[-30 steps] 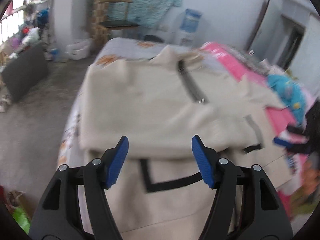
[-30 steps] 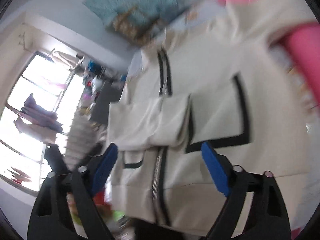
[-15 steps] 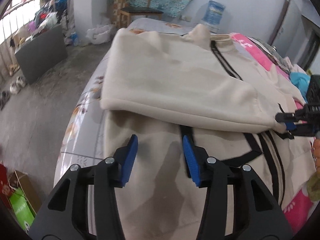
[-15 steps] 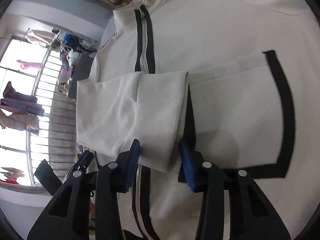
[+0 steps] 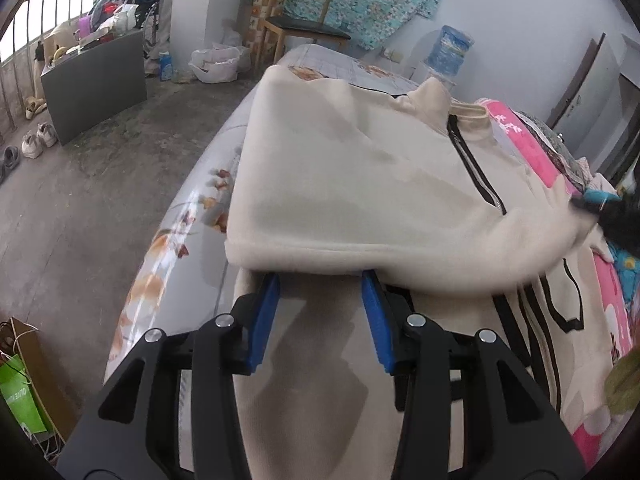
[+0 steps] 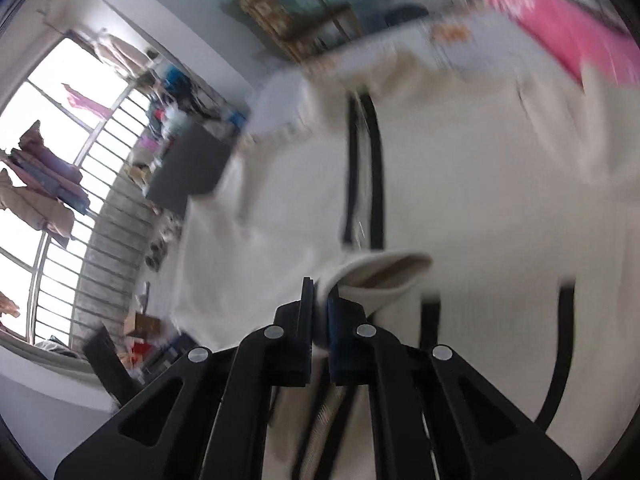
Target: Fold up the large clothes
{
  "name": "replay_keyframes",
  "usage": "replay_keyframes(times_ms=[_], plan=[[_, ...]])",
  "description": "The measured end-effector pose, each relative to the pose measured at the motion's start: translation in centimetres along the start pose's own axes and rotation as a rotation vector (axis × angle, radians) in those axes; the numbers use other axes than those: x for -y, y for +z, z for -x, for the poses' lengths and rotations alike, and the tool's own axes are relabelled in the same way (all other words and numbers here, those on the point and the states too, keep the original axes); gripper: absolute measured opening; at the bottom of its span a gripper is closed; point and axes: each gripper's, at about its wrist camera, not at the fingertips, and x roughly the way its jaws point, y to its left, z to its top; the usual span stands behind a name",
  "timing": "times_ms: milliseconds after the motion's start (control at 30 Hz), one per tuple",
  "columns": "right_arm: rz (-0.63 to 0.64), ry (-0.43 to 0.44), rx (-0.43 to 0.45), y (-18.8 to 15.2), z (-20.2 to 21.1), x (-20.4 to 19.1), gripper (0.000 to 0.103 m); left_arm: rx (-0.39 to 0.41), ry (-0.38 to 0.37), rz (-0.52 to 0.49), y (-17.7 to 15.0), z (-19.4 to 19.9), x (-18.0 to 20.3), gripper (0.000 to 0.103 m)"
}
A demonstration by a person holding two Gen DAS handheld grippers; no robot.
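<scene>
A large cream jacket (image 5: 352, 184) with black trim and a black zipper (image 5: 476, 172) lies spread on a bed (image 5: 176, 236) with a flower-print sheet. One sleeve (image 5: 360, 236) is folded across the body of the jacket. The right gripper (image 6: 319, 300) is closed on the cuff of this sleeve (image 6: 380, 276); the cloth is pinched between its blue pads and the cuff mouth stands open just beyond them. In the left wrist view this gripper is only a dark blur at the right edge. The left gripper (image 5: 320, 284) is partly open and points down at the jacket; its blue fingertips (image 5: 269, 292) disappear under the sleeve edge, and nothing is pressed between them. A pink blanket (image 5: 560, 184) lies beside the jacket.
</scene>
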Motion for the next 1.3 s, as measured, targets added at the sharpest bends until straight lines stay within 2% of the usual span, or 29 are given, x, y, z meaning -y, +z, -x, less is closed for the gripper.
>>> replay_keyframes(times_ms=[133, 200, 333, 400, 533, 633, 700, 767, 800, 900, 967, 1067, 1167, 1233, 1267, 1300], plan=[[0.036, 0.017, 0.119, 4.2, 2.5, -1.1, 0.006, 0.007, 0.011, 0.014, 0.5, -0.3, -0.2, 0.04], [0.06, -0.007, 0.197, 5.9, 4.3, -1.3, 0.006, 0.008, 0.012, 0.008, 0.4, -0.5, -0.1, 0.041], [0.042, -0.061, 0.259, 7.1, 5.7, 0.7, 0.006, 0.009, 0.021, -0.005, 0.3, -0.5, 0.1, 0.042], [-0.005, -0.088, 0.23, 6.8, 5.1, 3.1, 0.006, 0.01, 0.028, -0.007, 0.3, -0.5, 0.2, 0.042], [-0.12, -0.155, 0.111, 5.2, 2.2, 9.1, 0.007, 0.011, 0.057, -0.021, 0.4, -0.7, 0.6, 0.041], [-0.172, -0.152, 0.052, 4.3, 1.3, 11.7, 0.01, 0.007, 0.078, -0.046, 0.6, -0.7, 1.1, 0.041], [-0.166, -0.157, 0.028, 4.3, 1.1, 12.2, 0.027, 0.004, 0.083, -0.077, 0.9, -0.7, 1.5, 0.041], [-0.138, -0.184, 0.024, 4.4, 1.1, 12.3, 0.036, 0.001, 0.121, -0.132, 1.3, -0.9, 2.2, 0.041], [-0.109, -0.208, 0.014, 4.6, 0.9, 12.0, 0.037, -0.002, 0.141, -0.16, 1.5, -1.1, 2.6, 0.041], [-0.078, -0.252, -0.002, 5.2, 0.3, 12.2, 0.037, 0.005, 0.19, -0.24, 1.8, -0.8, 3.7, 0.041], [-0.081, -0.247, -0.029, 5.5, -0.5, 12.6, 0.037, 0.013, 0.221, -0.29, 1.9, -0.5, 4.4, 0.042], [-0.067, -0.264, -0.082, 5.7, -2.0, 13.0, 0.037, -0.039, 0.253, -0.344, 2.1, -1.4, 4.9, 0.049], [-0.045, -0.286, -0.107, 5.7, -3.3, 13.1, 0.037, -0.061, 0.326, -0.387, 2.0, -2.7, 4.9, 0.05], [-0.021, -0.305, -0.097, 5.6, -3.6, 12.9, 0.023, -0.05, 0.337, -0.384, 2.3, -3.0, 4.8, 0.051], [-0.001, -0.322, -0.097, 5.4, -3.7, 12.7, 0.014, -0.049, 0.342, -0.377, 2.5, -3.1, 4.6, 0.047], [0.024, -0.342, -0.094, 5.2, -3.8, 12.4, 0.008, -0.046, 0.349, -0.373, 2.7, -3.2, 4.5, 0.037]])
